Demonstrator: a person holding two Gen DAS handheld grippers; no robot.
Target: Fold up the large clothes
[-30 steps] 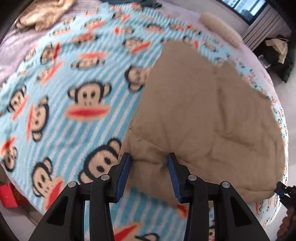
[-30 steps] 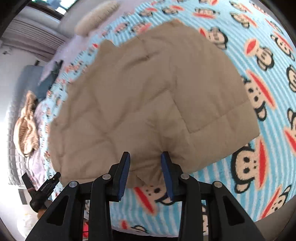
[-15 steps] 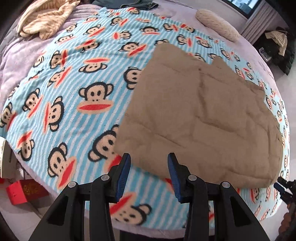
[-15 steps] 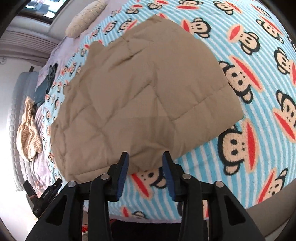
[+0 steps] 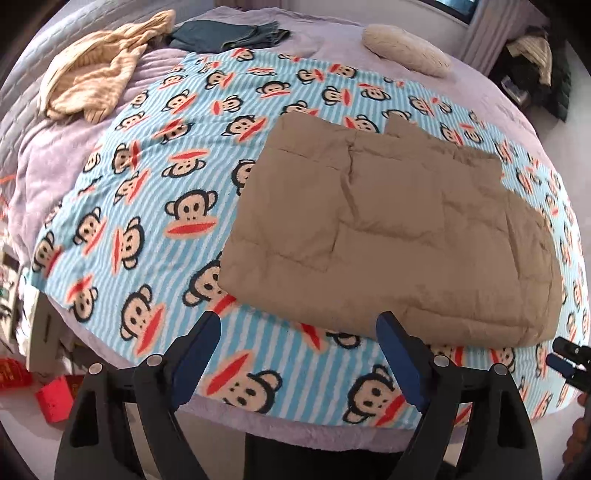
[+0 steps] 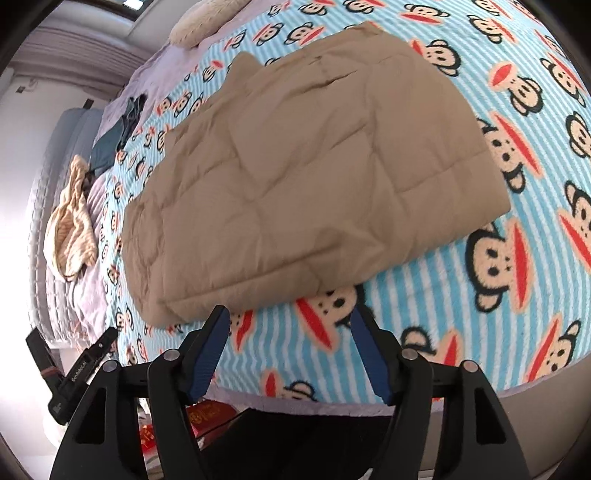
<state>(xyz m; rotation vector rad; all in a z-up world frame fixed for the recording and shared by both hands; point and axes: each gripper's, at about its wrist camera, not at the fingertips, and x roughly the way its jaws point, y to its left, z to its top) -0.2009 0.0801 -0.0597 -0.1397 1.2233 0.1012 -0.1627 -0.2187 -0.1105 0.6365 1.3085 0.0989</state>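
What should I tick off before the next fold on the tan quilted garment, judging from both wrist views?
1. Left gripper free of cloth: ok, jaws opening, nothing between them.
2. Right gripper free of cloth: ok, jaws opening, nothing between them.
3. Tan quilted garment lying flat on the monkey-print blanket: ok, only shallow creases.
4. Near hem within the blanket edge: ok.
5. Striped beige garment and dark clothes apart from the tan garment: ok.
6. Layers beneath aligned: cannot tell.

Left gripper point(image 5: 299, 334), right gripper point(image 6: 290, 325), black angular frames, silver screw heads, blue-padded jaws
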